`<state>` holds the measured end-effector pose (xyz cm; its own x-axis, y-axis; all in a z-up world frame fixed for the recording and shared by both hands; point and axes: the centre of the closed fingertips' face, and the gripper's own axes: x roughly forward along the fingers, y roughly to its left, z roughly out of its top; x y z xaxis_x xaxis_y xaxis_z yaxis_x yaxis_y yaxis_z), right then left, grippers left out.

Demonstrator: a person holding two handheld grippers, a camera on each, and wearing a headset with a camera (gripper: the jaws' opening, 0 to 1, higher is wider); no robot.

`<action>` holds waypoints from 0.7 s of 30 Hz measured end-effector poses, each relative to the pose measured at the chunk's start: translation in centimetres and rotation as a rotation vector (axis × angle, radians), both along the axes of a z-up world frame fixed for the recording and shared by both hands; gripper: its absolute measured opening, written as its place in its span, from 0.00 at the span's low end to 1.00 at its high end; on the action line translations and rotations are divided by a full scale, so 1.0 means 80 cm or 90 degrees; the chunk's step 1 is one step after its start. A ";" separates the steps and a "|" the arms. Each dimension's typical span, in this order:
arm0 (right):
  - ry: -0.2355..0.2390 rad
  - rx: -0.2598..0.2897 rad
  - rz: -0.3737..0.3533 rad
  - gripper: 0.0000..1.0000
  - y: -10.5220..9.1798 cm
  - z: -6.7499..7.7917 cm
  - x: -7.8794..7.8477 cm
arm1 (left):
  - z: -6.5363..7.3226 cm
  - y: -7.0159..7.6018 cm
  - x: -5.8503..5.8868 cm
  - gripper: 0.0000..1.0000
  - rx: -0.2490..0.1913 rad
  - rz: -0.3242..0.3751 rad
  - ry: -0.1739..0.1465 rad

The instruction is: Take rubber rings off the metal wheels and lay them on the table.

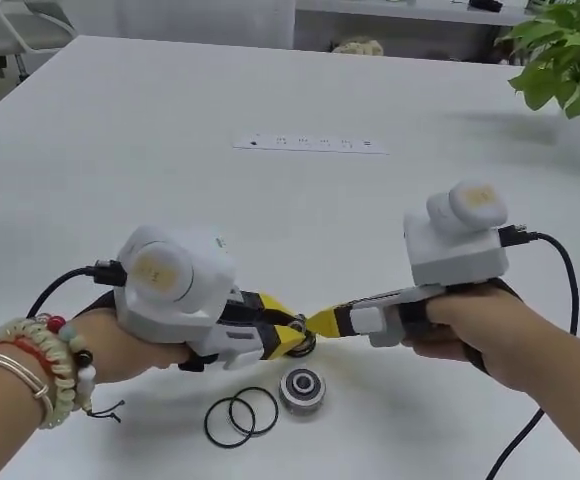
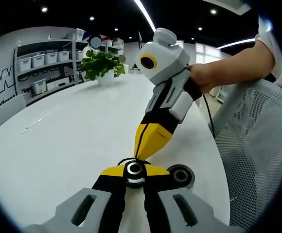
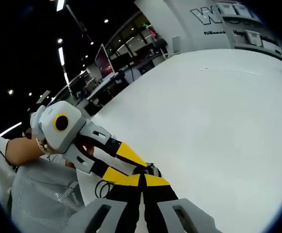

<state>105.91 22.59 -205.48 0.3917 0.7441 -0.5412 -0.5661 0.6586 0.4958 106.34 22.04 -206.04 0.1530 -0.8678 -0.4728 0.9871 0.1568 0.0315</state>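
One metal wheel (image 2: 134, 173) pinched by left gripper (image 2: 133, 170) fingers (image 2: 113, 171); right gripper (image 2: 142, 154) fingers (image 2: 153, 136) pressed together against it.

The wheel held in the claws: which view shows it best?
Left gripper view: the wheel faces the camera, hub and rim clear, between the left claw tips. Head view and right gripper view catch just a sliver.

White table (image 1: 170, 150): two black rubber rings (image 1: 233, 402) lie flat and overlapping close to the near edge of the tabletop. One metal wheel (image 1: 301, 388) rests on its side just to their right, apart from them. A flat white power strip (image 1: 310, 144) lies across the middle of the tabletop, towards the far edge, and a potted plant (image 1: 565, 50) stands at the far right corner.
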 end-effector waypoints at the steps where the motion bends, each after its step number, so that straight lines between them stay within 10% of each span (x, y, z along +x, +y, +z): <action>1: -0.012 0.017 -0.004 0.00 0.004 0.007 0.003 | 0.000 0.000 0.000 0.08 0.000 0.000 0.000; 21: 0.023 -0.017 -0.054 0.00 -0.017 -0.011 0.009 | 0.000 -0.001 0.003 0.08 0.005 0.014 0.049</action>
<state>106.60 21.23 -206.35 0.4327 0.6946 -0.5748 -0.4905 0.7163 0.4963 106.57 21.97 -206.03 0.1350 -0.8608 -0.4908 0.9830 0.1785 -0.0426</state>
